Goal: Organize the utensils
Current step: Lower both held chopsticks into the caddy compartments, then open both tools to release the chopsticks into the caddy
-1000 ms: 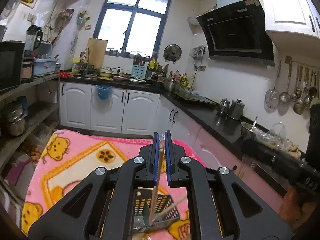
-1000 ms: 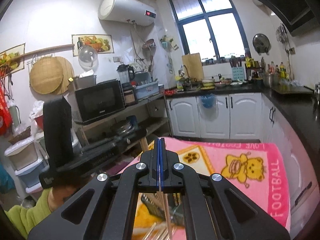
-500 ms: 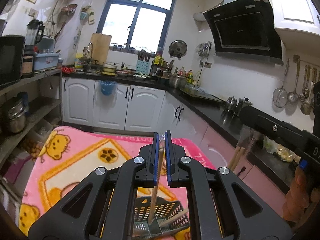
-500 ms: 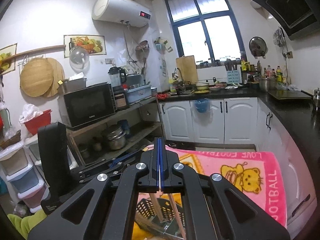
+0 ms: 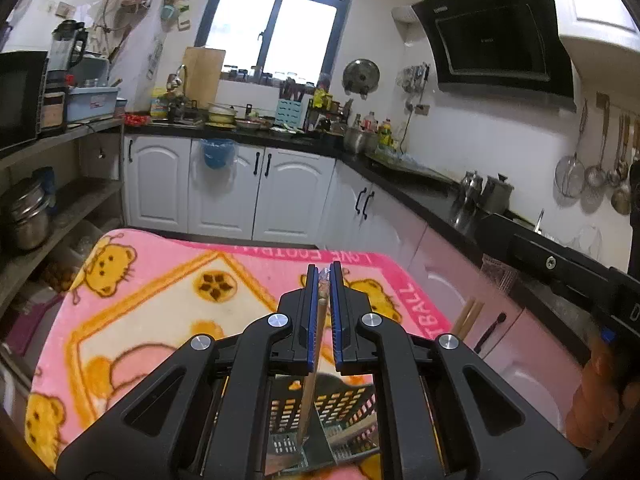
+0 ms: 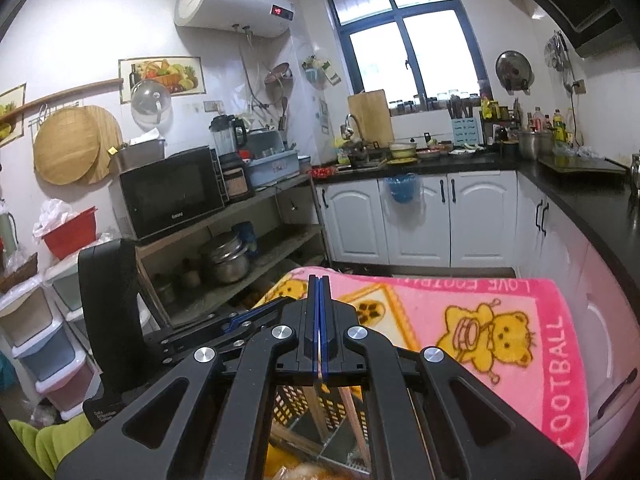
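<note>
Chopstick (image 5: 313, 364) pinched in my left gripper (image 5: 324, 280) over basket (image 5: 344, 404); right gripper (image 6: 319, 280) clamped, grip contents unclear. Risk: tip catches mesh, skews out.

Your legible text: the pink blanket (image 6: 560, 320) carries "FOOTBALL" along its right border and "LOVE FOOTBALL" upside down along the far border. You see red digits on the water heater (image 6: 236, 4) display, unreadable. The microwave (image 6: 172, 192) brand is too small to read.

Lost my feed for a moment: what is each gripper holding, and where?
Left gripper: a chopstick, pinched near its upper end. Right gripper: a thin stick, likely another chopstick; grip point unclear.
</note>
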`<action>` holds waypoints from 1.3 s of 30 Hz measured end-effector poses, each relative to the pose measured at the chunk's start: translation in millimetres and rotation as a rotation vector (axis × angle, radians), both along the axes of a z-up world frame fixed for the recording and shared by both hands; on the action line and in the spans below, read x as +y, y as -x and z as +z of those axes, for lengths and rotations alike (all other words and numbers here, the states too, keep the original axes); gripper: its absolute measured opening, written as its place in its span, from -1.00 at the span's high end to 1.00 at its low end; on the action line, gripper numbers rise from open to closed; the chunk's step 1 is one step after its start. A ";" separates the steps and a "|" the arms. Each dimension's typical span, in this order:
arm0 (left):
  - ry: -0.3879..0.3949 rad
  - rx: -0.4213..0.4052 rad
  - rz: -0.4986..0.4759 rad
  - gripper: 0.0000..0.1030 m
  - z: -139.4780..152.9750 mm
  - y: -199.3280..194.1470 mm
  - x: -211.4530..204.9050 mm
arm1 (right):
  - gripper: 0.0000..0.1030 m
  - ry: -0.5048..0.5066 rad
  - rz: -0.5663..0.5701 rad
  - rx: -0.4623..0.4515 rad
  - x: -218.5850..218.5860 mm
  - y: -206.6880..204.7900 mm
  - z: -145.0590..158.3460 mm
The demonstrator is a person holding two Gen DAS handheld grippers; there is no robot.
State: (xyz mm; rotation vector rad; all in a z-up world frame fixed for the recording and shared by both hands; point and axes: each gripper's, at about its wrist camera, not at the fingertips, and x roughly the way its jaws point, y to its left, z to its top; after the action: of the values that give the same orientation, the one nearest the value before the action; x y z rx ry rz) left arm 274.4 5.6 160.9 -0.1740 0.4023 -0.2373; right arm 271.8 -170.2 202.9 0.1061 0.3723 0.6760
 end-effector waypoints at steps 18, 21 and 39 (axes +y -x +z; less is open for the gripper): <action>-0.025 0.042 -0.026 0.94 -36.9 12.0 -10.6 | 0.99 -0.021 -0.059 0.097 -28.1 20.5 -62.8; -0.035 0.047 -0.015 0.94 -39.3 14.3 -8.8 | 0.99 -0.012 -0.070 0.118 -29.1 21.5 -69.0; -0.038 0.057 -0.017 0.84 -39.9 37.4 -9.7 | 0.72 0.041 -0.104 0.125 -37.1 39.5 -82.8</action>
State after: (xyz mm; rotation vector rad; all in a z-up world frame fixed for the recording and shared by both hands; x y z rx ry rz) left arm 237.1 -4.1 120.9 -0.1401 0.4642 -0.2416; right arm 232.3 -207.3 120.2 0.1284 0.4974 0.5605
